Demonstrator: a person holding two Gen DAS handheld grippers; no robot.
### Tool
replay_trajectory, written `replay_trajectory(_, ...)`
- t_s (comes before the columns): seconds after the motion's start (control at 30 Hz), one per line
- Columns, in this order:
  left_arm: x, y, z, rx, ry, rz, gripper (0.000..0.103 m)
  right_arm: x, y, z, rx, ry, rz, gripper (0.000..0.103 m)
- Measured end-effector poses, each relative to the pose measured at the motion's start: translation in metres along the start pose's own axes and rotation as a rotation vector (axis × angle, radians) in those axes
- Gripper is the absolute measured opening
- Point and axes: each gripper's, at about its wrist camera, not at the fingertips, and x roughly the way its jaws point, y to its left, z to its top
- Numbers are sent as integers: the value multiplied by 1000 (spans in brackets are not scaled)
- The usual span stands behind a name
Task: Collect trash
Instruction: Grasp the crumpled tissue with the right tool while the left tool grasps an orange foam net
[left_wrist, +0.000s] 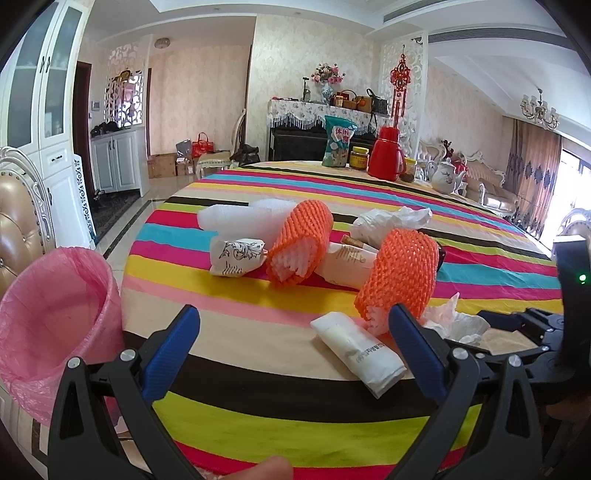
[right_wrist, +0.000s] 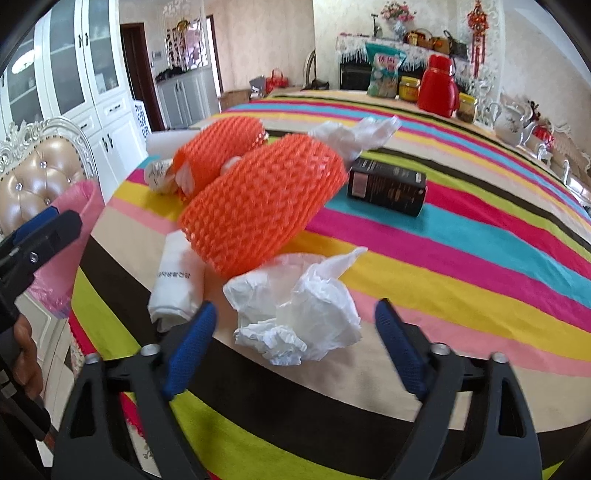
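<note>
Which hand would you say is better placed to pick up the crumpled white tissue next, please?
Right. Its tongs stand open with the crumpled tissue directly between the fingers. The left tongs are also open but face the folded white packet, with the tissue off to their side.

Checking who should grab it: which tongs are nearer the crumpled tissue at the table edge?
Right. The right tongs straddle the tissue, open. The left tongs sit off to its side, over the striped cloth.

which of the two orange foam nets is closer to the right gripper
The orange net beside the crumpled tissue, just beyond the right gripper; the other net lies farther back.
</note>
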Motion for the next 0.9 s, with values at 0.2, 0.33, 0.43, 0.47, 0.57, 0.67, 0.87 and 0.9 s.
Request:
replay_trajectory(0.2,3,0,1,-3,11,-6,99,13,-1,2,6,51,28,56)
replay_trajectory(0.33,9,-2,3,-4,29,-28,99,15,-3,2,4,58,58,35)
replay_trajectory(0.43,17,-7,5,-1,43,-54,99,13,-6,3,7,50,77,28)
replay_trajectory(0.47,19,-8,6,0,47,-63,99,13,-6,3,6,47,82,26)
replay_trajectory(0.57,30,-17,10,11,66,-101,99,10,-10,1,11,38,89,25)
replay_trajectory(0.67,41,-27,13,25,80,-153,98,7,-16,1,20,31,85,25)
replay_trajectory(0.87,65,-51,24,50,109,-268,98,0,-28,0,36,12,62,25)
replay_trajectory(0.9,69,-56,26,55,112,-282,98,-2,-31,0,39,9,57,25)
